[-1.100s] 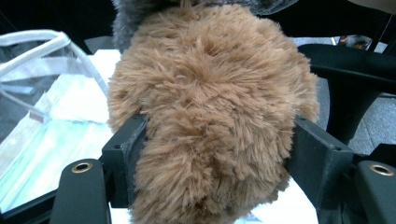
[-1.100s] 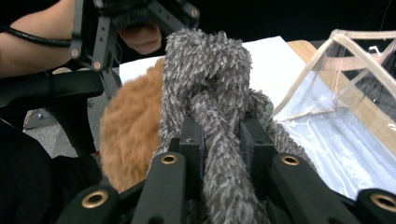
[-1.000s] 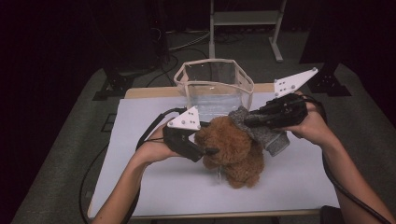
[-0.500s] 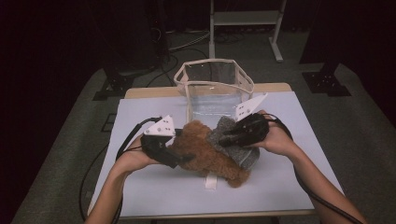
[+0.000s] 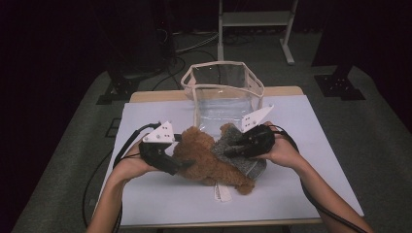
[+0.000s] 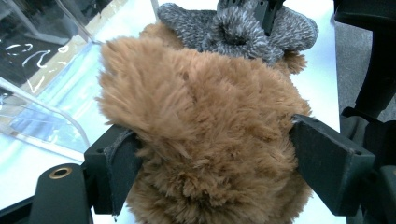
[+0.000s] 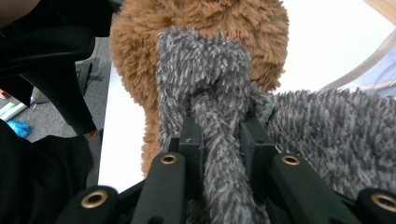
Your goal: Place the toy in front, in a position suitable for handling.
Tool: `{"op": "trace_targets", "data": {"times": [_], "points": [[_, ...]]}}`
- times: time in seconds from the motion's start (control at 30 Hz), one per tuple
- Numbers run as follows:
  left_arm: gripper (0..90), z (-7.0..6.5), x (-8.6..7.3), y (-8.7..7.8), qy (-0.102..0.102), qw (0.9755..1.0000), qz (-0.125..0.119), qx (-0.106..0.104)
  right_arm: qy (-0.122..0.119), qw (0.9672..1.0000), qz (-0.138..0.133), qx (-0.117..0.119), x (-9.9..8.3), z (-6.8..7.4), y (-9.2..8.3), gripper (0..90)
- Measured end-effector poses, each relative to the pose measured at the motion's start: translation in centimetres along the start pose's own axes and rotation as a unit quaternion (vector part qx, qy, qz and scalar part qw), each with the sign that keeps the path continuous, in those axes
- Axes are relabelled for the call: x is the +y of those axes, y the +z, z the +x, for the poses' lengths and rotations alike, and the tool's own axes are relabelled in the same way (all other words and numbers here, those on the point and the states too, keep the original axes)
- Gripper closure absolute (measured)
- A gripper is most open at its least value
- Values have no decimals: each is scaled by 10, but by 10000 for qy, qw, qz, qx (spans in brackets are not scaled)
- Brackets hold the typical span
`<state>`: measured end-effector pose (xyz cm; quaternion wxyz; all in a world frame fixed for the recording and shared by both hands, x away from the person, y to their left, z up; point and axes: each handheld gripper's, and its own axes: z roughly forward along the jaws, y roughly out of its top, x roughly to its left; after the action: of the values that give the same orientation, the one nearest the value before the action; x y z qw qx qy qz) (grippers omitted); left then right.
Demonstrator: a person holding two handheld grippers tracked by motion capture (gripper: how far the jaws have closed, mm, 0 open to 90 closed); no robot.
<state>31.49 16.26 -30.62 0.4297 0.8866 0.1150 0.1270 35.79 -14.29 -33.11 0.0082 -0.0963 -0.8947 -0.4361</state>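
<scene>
Your left tongs (image 5: pixel 187 165) straddle the fluffy brown plush teddy bear (image 5: pixel 206 158), which lies on its side on the white counter (image 5: pixel 311 126); their jaws, having just been opening, stand spread with the bear's fur bulging between and against both pads. Your right tongs (image 5: pixel 228 151) are pressed together, pinching a fold of the bear's grey knitted garment (image 7: pixel 205 93). Just behind the bear stands a clear plastic bag with cream trim (image 5: pixel 223 87).
</scene>
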Motion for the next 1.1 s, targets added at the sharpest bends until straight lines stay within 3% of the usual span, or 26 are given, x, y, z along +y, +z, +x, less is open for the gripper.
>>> {"op": "trace_targets", "data": {"times": [0.2, 0.33, 0.53, 0.63, 0.77, 0.87, 1.1], "points": [[192, 2, -1, -11, 28, 9999, -51, 89, -29, 10000, 64, 8, -1, -1, 2, 731], [192, 2, -4, -11, 19, 10000, -72, 36, -37, 9999, 154, 35, -1, 0, 9, 731], [190, -1, -16, 11, 45, 9993, 306, -212, -18, 9999, 152, 48, -4, -2, 13, 730], [173, -2, -19, 17, 67, 9991, 379, -177, 16, 9999, 137, 1, -7, -2, 9, 729], [174, 2, -25, 16, 25, 9988, 478, -120, 217, 9997, 72, -104, -22, -9, -3, 729], [174, 2, -25, 12, -14, 9994, 329, -94, 445, 9989, -3, -175, -36, -16, -10, 729], [174, 3, -27, 7, -3, 9994, 349, -66, 788, 9961, 37, -401, -66, -27, -22, 727]]}}
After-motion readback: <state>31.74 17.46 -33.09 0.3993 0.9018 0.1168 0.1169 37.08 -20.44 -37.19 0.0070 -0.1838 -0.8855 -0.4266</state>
